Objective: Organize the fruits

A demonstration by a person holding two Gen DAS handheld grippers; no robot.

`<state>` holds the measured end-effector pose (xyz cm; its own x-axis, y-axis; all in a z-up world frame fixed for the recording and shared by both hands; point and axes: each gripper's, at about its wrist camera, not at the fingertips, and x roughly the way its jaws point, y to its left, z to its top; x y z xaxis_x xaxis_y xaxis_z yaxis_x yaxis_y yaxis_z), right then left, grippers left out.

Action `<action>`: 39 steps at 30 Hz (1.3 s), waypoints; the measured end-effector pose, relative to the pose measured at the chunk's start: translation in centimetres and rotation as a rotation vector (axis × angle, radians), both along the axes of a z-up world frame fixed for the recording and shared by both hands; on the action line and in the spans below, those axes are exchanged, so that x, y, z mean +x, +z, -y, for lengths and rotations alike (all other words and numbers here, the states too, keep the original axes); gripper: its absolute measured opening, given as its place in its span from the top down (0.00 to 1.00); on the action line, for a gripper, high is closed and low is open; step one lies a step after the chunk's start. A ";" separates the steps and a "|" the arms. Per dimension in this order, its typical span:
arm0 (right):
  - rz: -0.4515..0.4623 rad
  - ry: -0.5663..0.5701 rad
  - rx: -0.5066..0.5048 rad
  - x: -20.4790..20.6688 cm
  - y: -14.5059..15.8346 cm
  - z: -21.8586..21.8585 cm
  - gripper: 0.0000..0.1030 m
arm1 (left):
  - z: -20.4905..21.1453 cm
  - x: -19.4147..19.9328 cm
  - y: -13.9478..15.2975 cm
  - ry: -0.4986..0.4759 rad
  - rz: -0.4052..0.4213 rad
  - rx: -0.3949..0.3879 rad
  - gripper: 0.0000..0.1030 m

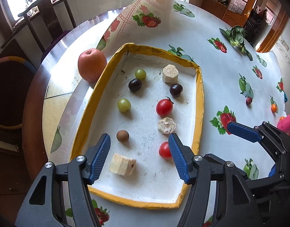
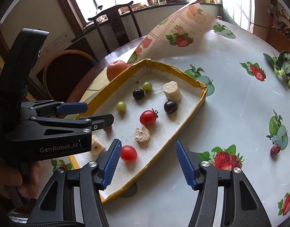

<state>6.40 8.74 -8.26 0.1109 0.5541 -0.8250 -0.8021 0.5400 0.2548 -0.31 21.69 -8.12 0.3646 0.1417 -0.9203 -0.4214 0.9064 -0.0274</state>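
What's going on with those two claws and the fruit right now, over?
Left gripper open, empty. Right gripper open, empty. Fruit sits loose in yellow-rimmed tray; apple outside it. Nothing blocking.

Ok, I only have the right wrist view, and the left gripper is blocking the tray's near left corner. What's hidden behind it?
Observer: A small brown round fruit, lying loose on the tray floor.
Operator: And the pale block next to it?
Observer: It's a cut cube with a dark hole in one face, lying under the open left gripper, not gripped.
Operator: Any fruit past my right edge?
Observer: A small orange fruit on the tablecloth, beyond the red date.
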 end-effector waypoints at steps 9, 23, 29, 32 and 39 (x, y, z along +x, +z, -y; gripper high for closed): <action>-0.029 0.144 0.018 -3.5 0.1 1.6 0.17 | 2.5 -5.7 1.8 -0.007 0.042 0.066 0.24; 0.106 0.261 0.036 -6.5 1.8 1.7 0.14 | 3.1 -9.2 2.5 -0.010 0.041 0.114 0.22; 0.139 0.293 0.032 -7.2 1.8 1.3 0.14 | 2.9 -9.8 2.7 -0.005 0.046 0.109 0.22; 0.146 0.300 0.032 -7.4 1.8 1.1 0.14 | 2.7 -10.0 2.8 0.002 0.057 0.102 0.22; 0.149 0.315 0.027 -7.6 1.6 0.8 0.14 | 2.5 -10.1 2.8 -0.001 0.053 0.100 0.22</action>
